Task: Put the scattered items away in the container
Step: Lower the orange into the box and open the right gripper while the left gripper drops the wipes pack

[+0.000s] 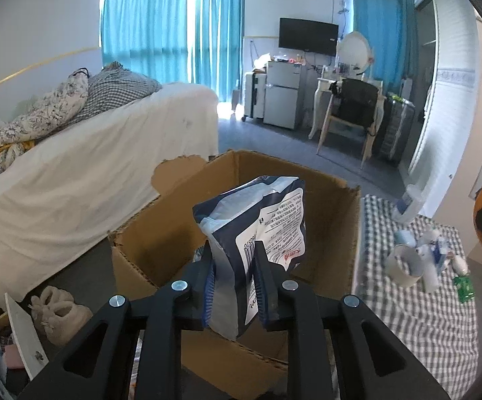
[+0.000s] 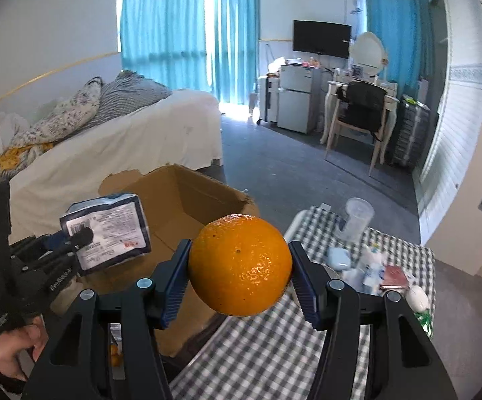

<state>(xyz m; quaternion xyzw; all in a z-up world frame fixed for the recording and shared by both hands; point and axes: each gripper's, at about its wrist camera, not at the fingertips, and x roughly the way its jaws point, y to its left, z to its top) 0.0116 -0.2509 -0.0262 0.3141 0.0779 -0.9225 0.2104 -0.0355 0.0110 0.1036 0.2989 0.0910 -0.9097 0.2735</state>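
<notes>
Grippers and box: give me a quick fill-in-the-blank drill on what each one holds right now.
1. The right gripper is shut on an ____.
2. The left gripper clamps a blue-and-white ____.
3. The pouch hangs over an open cardboard ____.
4. The cloth on the table is ____-patterned.

Missing words: orange; pouch; box; check

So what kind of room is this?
Most likely a studio bedroom: a bed with a white cover, a wall-mounted TV, a small fridge and teal curtains.
</notes>
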